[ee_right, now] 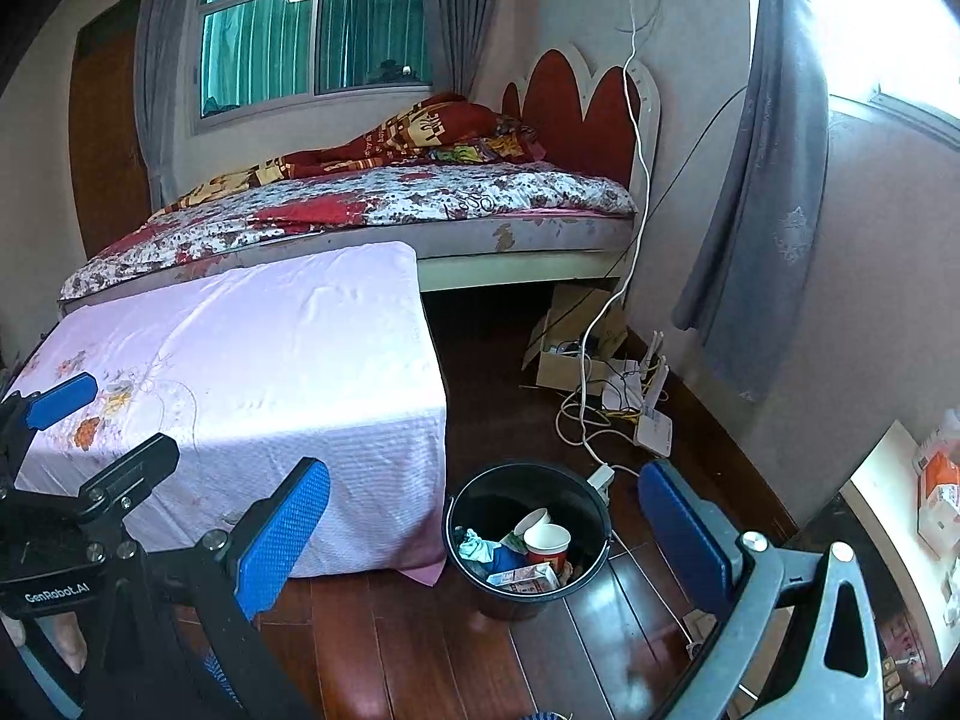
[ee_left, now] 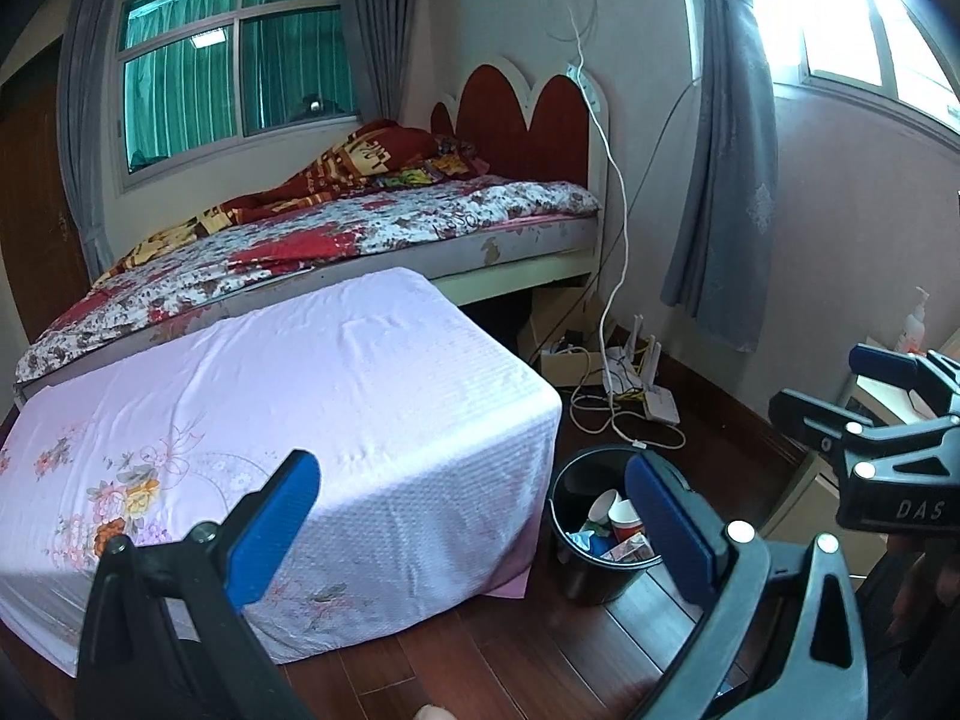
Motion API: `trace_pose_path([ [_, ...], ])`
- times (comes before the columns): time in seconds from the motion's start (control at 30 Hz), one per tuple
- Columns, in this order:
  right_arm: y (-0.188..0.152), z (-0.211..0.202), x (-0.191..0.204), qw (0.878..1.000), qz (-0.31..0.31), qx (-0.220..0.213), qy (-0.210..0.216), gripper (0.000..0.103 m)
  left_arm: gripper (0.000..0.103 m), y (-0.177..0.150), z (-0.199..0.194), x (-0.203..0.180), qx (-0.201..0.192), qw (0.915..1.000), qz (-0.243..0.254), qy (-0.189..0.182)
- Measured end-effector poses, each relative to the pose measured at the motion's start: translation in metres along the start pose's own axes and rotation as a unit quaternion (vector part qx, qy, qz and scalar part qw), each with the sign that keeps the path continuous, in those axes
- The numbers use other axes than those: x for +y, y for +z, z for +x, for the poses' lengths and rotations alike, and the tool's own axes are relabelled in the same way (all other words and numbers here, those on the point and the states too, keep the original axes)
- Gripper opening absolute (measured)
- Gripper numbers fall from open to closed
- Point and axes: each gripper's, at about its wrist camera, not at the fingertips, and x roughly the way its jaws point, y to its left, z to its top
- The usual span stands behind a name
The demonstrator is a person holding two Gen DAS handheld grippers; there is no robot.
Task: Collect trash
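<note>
Basically, the black bin (ee_right: 528,540) sat on the wood floor (ee_right: 420,648), just beside the near right corner of the pink-sheeted surface (ee_right: 270,360). Trash was already inside: 2 paper cups (ee_right: 546,540), a crumpled bluish-white wad (ee_right: 477,546), and a small carton (ee_right: 528,579) leaning against the inner wall.

Left hand-held gripper (ee_left: 474,528): jaws spread wide, nothing between the pads. Right hand-held gripper (ee_right: 486,534): same, wide and empty. Both hovered above the floor, and the right wrist view looked down toward the bin mouth. Each gripper showed at the edge of the other's view.

No loose trash visible on the pink sheet or on the floor near the bin. My read: collection looked mostly done, or the next item was out of frame.

If another piece turns up:
- approach with jaws wide, close only once the pads straddle it
- release over the bin's centre, clear of the rim, since the bin looks light and could tip if nudged
- keep away from the white cables (ee_right: 591,420) and router (ee_right: 651,426) on the floor behind the bin

Bed (ee_right: 360,204) stood behind the surface, against the wall.
</note>
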Motion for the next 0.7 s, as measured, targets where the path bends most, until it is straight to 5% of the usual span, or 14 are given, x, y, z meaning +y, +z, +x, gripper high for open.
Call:
trace_pose_path([
  [0.7,-0.0014,-0.0025,0.0019,1.000,0.000,0.000,-0.001,0.103,0.102,0.0017,-0.0007,0.0013,-0.003,1.0000,0.000,0.005],
])
